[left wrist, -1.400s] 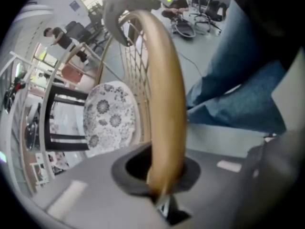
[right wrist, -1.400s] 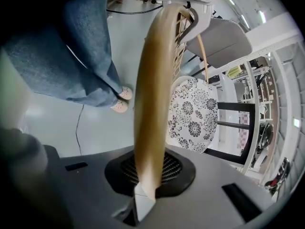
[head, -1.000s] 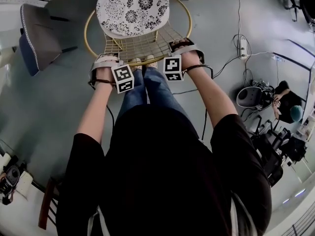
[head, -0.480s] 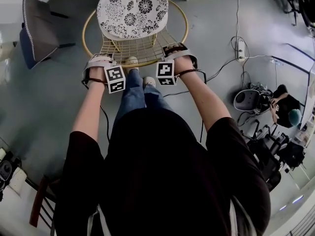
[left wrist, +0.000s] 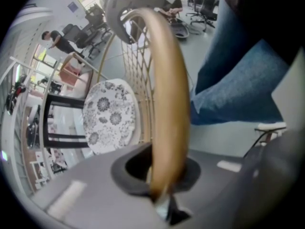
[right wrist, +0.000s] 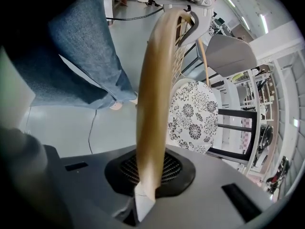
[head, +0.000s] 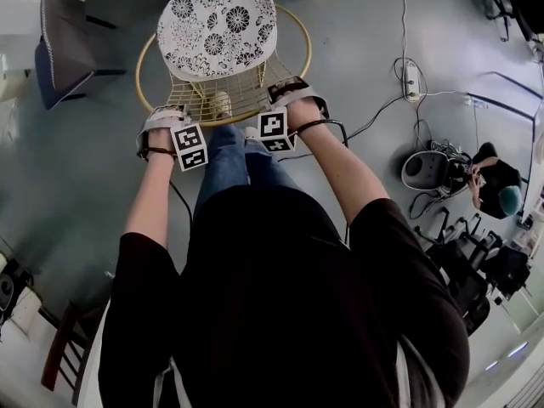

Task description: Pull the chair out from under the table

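Observation:
The chair has a gold wire-mesh back, a round gold rim (head: 303, 48) and a white cushion with black flowers (head: 217, 19). It stands on the grey floor just ahead of my legs. My left gripper (head: 164, 116) is shut on the rim's near left part, and my right gripper (head: 289, 89) is shut on its near right part. In the left gripper view the rim (left wrist: 167, 94) runs down into the closed left gripper (left wrist: 162, 197), with the cushion (left wrist: 109, 116) beyond. The right gripper view shows the rim (right wrist: 152, 89) pinched in the right gripper (right wrist: 142, 197).
A grey upholstered chair (head: 64, 45) stands at the upper left beside a white table edge (head: 13, 11). A power strip (head: 410, 76) and cables lie on the floor to the right. Farther right are an office chair base (head: 425, 172) and a seated person (head: 497, 185).
Both grippers and the chair have shifted up and left in the head view together. The cushion, partly cut by the white table edge before, now shows whole.

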{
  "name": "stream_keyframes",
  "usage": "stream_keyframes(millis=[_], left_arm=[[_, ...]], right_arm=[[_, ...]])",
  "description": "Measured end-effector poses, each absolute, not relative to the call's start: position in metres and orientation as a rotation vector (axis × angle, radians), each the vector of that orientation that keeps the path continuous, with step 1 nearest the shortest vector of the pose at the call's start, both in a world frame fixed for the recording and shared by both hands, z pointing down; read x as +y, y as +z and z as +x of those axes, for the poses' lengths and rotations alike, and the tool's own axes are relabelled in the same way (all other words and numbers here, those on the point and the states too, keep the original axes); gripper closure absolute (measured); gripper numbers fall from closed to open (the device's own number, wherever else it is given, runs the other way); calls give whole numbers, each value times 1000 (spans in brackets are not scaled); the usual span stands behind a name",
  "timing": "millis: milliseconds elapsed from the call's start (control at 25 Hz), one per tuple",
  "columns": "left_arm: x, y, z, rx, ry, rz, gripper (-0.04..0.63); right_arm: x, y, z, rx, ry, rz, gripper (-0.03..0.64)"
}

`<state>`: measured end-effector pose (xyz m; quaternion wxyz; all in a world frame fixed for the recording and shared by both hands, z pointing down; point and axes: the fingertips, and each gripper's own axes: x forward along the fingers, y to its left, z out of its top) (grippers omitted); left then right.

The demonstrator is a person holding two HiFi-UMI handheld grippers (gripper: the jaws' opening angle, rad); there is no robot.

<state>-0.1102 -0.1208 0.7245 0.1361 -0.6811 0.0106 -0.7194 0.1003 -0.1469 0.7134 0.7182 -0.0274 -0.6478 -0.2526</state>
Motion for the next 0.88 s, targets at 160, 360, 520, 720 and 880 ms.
stream_keyframes(millis=[160,360,520,720,880], left_arm=[[-106,720,-109,15,-2090,-1972,568],[-84,722,-113,18,-2082,-1969,569],[-120,716,-112,10,-2074,-1967,571],[-48,721,-111,47,-2051,-1964,571],[4,721,-114,38,-2033,-1951,572]], right_arm=[[-130,708,102,-1438,-554,-60,581],[-106,710,98,-1439,-545,-57,581],[-140,706,99,-1434,-513,-48,581],[-73,710,100,-1413,-535,-46,581],[-19,711,97,-1415,-518,-55,581]])
